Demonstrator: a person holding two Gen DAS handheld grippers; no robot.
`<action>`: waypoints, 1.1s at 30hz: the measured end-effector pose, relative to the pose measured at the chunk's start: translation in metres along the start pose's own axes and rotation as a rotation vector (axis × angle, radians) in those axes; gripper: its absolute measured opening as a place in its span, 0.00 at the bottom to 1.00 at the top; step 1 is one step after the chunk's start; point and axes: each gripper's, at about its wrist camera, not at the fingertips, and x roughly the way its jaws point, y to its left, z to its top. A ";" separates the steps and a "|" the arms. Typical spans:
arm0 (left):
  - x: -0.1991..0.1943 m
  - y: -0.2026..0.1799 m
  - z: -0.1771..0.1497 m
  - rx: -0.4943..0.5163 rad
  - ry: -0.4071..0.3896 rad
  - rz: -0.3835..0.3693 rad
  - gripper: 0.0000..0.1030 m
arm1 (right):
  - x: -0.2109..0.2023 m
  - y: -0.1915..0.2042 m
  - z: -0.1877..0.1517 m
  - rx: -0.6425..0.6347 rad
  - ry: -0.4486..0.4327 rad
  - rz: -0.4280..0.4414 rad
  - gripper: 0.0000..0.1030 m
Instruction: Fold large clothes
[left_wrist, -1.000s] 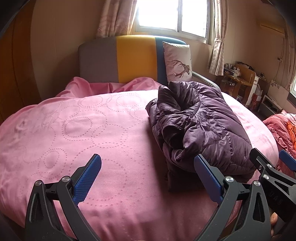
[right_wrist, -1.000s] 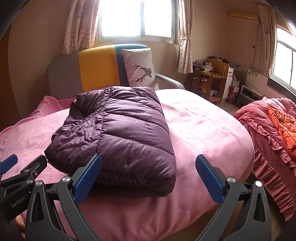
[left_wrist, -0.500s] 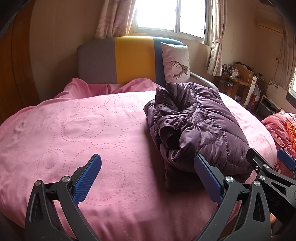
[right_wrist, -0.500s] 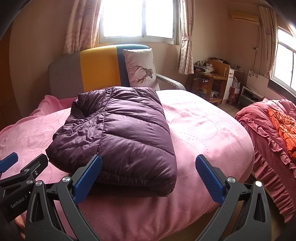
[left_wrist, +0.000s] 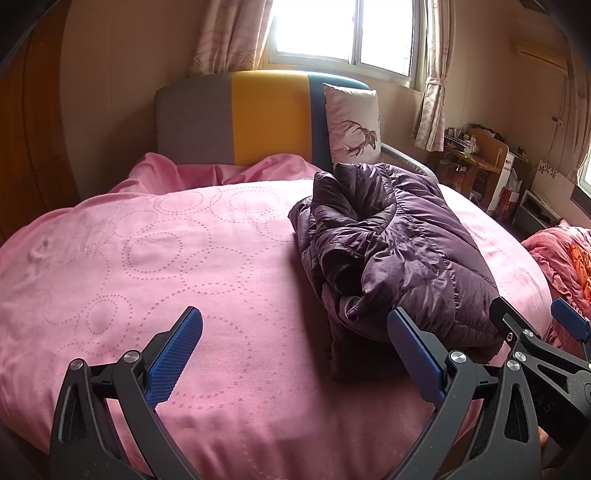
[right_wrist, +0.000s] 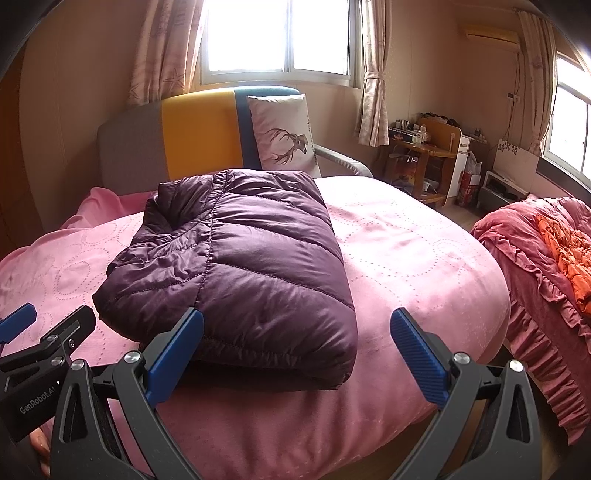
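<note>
**Both grippers spread wide, jacket folded on the pink bed**

Both of my grippers hang at the near edge of the bed with their blue pads spread apart and nothing between them. My left gripper (left_wrist: 295, 354) sits over bare pink bedspread (left_wrist: 147, 258), with the purple puffer jacket (left_wrist: 399, 258) just off to its right; its right pad overlaps the jacket's near corner in the view, though I cannot tell whether it touches. My right gripper (right_wrist: 295, 350) faces the jacket (right_wrist: 243, 266) head on, the left pad crossing the jacket's near folded edge, the right pad over open bedspread (right_wrist: 424, 266).

Nothing here is a true container; the bed carries everything. On it the jacket lies as a thick, folded bundle, quilted side up, its rumpled collar end toward the headboard (right_wrist: 195, 136) and its smooth fold toward me. A deer-print pillow (right_wrist: 284, 136) leans upright against the headboard behind it.

As for room, the left half of the bed is a broad stretch of bare pink cover, and a band of it runs to the right of the jacket up to the rounded bed edge. Beyond that edge a strip of floor separates this bed from a second bed with a ruffled red cover (right_wrist: 546, 258) and an orange cloth (right_wrist: 569, 254) on top. A wooden desk (right_wrist: 428, 155) stands in the far corner.
</note>
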 end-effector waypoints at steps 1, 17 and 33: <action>0.000 0.000 0.000 -0.001 0.000 0.000 0.96 | 0.000 0.000 0.000 -0.001 0.001 0.000 0.98; -0.001 0.003 -0.001 -0.001 -0.005 0.001 0.96 | -0.002 0.001 -0.001 -0.001 -0.002 0.005 0.98; -0.002 0.002 -0.003 0.007 0.001 0.000 0.96 | 0.000 -0.001 -0.001 -0.006 0.006 0.011 0.98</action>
